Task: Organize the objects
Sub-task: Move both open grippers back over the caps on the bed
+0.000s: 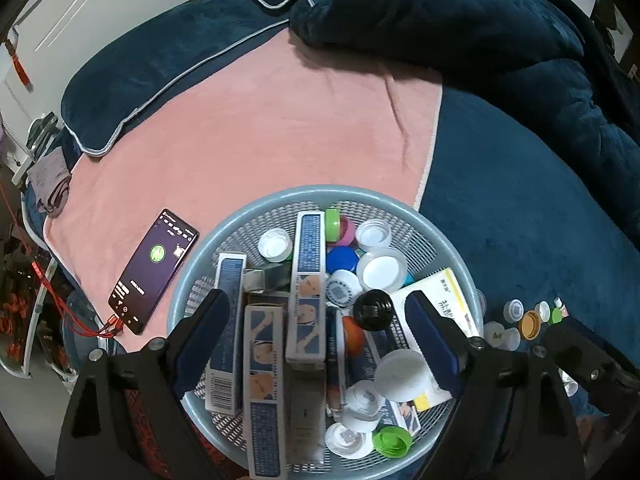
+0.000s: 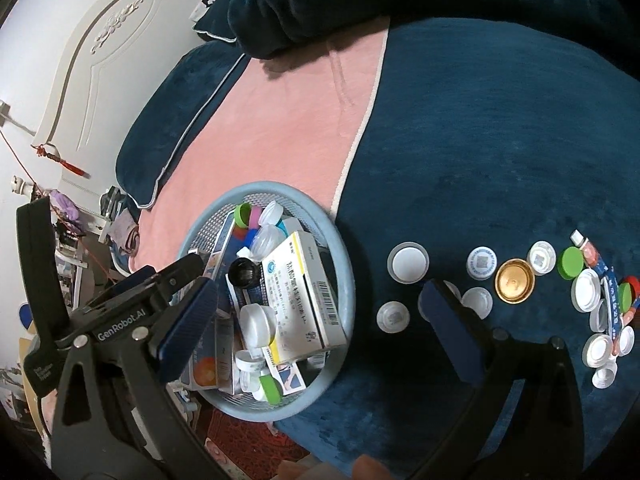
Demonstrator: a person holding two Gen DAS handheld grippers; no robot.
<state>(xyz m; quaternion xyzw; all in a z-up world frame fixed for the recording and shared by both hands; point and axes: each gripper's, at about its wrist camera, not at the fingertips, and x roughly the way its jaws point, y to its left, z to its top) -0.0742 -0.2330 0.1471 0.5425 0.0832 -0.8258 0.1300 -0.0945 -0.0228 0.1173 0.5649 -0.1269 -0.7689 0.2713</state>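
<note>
A round pale-blue mesh basket [image 1: 320, 192] sits on the bed. It holds several long blue-and-white boxes [image 1: 308, 280], a yellow-and-white box [image 1: 452, 292], a black cap [image 1: 374, 310], a white jar lid [image 1: 400, 374] and several bottle caps. My left gripper [image 1: 320, 328] hovers open over the basket's middle with nothing pressed between its pads. My right gripper [image 2: 316, 312] is open too, straddling the right rim of the basket [image 2: 260, 187] above the yellow-and-white box [image 2: 304, 292]. Loose caps lie on the blue blanket to the right, among them a gold cap [image 2: 515, 281] and a white cap [image 2: 408, 262].
A lit phone [image 1: 154, 272] with a red cable lies on the pink blanket left of the basket. Dark blue pillows [image 1: 132, 80] and a bunched duvet [image 1: 440, 12] fill the far side. The bed's left edge drops to a cluttered floor.
</note>
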